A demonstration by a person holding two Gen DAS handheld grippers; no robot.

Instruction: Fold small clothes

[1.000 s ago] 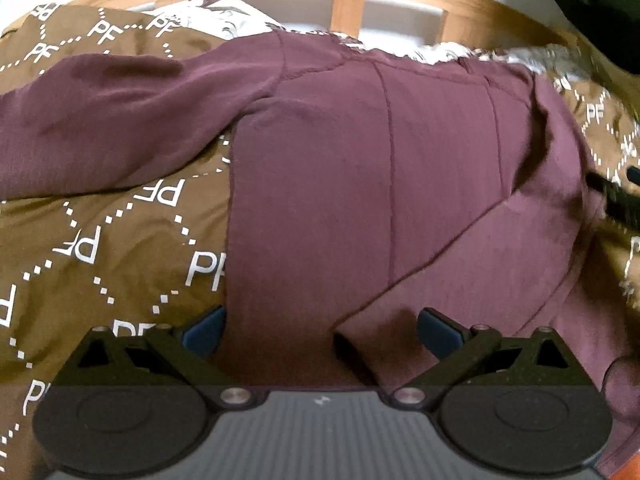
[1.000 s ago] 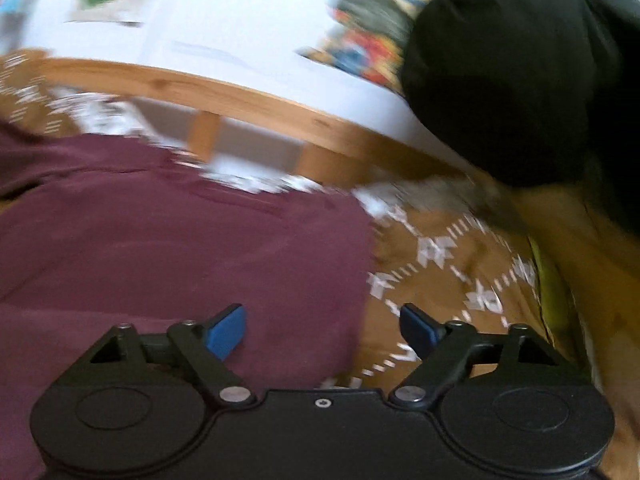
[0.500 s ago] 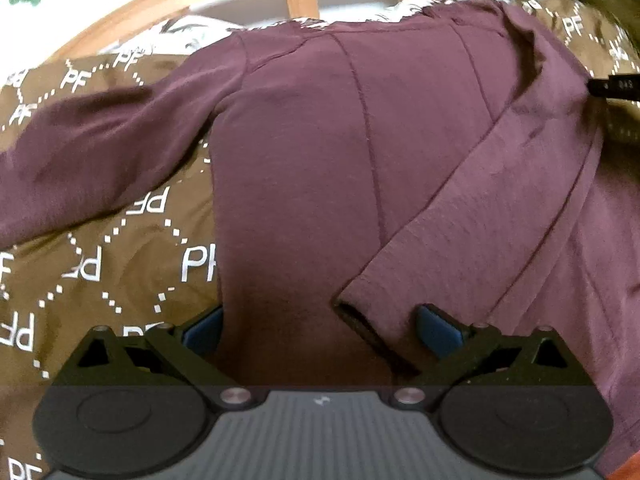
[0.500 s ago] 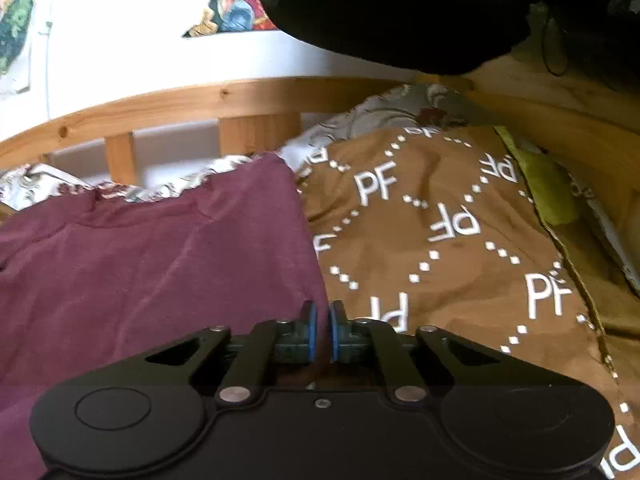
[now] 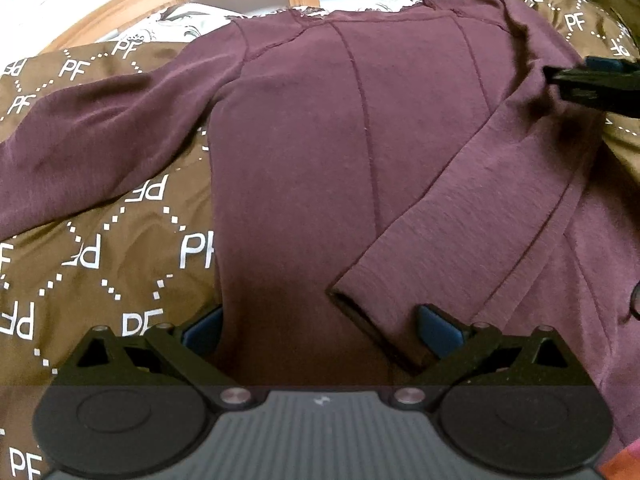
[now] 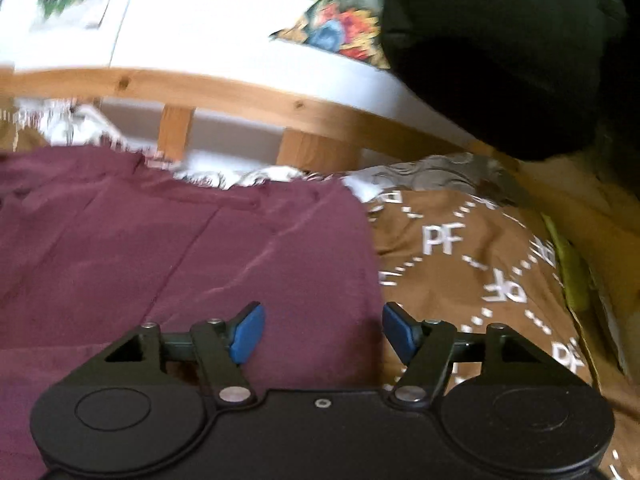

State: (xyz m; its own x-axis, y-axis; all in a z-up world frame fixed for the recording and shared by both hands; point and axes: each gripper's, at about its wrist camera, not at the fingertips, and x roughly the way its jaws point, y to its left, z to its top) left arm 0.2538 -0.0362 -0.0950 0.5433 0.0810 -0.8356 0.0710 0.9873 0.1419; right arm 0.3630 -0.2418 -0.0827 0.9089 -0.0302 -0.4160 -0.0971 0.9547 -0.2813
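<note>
Maroon long-sleeve shirt (image 5: 312,152) lies flat on the brown bedspread (image 5: 100,248) with white "PF" letters.

My left gripper (image 5: 320,328) has its fingers spread wide over the near hem, beside the cuff (image 5: 372,320) of the folded-in sleeve. My right gripper (image 6: 322,330) is also released, above the shirt's right edge. Behind, at the far side, stands the wooden bed rail (image 6: 248,96).

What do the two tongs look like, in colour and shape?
Both the left tongs and the right tongs have black angular link arms with silver pivot screws, blue fingertips and round black discs at the base. The left body is ribbed grey.
</note>
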